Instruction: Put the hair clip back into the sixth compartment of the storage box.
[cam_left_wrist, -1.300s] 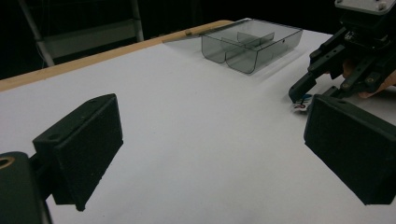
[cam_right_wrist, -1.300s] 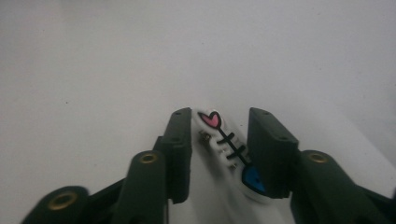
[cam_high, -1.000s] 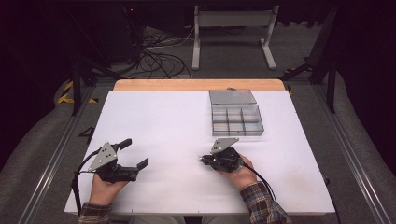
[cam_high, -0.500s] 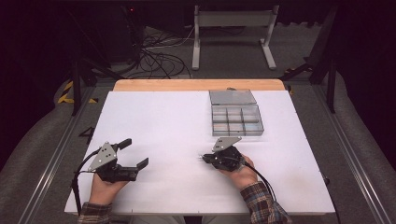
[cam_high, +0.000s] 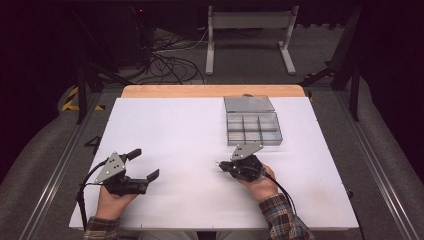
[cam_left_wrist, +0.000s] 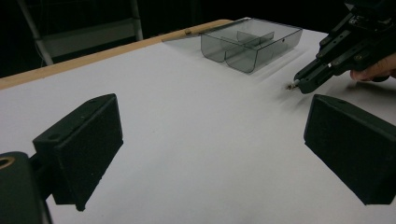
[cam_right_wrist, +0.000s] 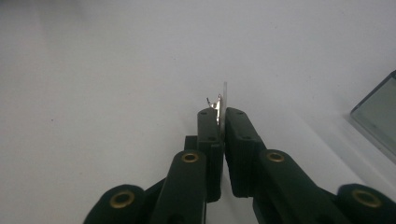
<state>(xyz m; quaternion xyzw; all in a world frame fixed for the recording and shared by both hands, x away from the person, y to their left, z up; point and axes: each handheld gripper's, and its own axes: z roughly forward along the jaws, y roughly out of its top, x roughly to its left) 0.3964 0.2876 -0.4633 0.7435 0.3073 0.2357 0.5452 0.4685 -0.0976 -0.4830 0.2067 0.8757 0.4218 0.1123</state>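
Observation:
My right gripper (cam_high: 221, 164) lies low over the white table (cam_high: 180, 135), in front of the box and pointing left. Its jaws are shut on a small thin metal piece (cam_right_wrist: 223, 100) that sticks out past the tips of my right gripper (cam_right_wrist: 219, 116). The piece also shows as a bright speck (cam_left_wrist: 291, 86) at the tip of the right gripper (cam_left_wrist: 302, 83). My left gripper (cam_high: 145, 163) rests at the near left of the table. In its own view my left gripper (cam_left_wrist: 215, 149) stands wide open over bare table, with nothing between the jaws.
A clear grey compartment box (cam_high: 252, 127) with its lid folded back stands at the table's far right, just beyond the right gripper; the box (cam_left_wrist: 252, 42) looks empty. A wooden strip (cam_high: 212, 91) edges the far side. Cables and a metal stand lie on the floor beyond.

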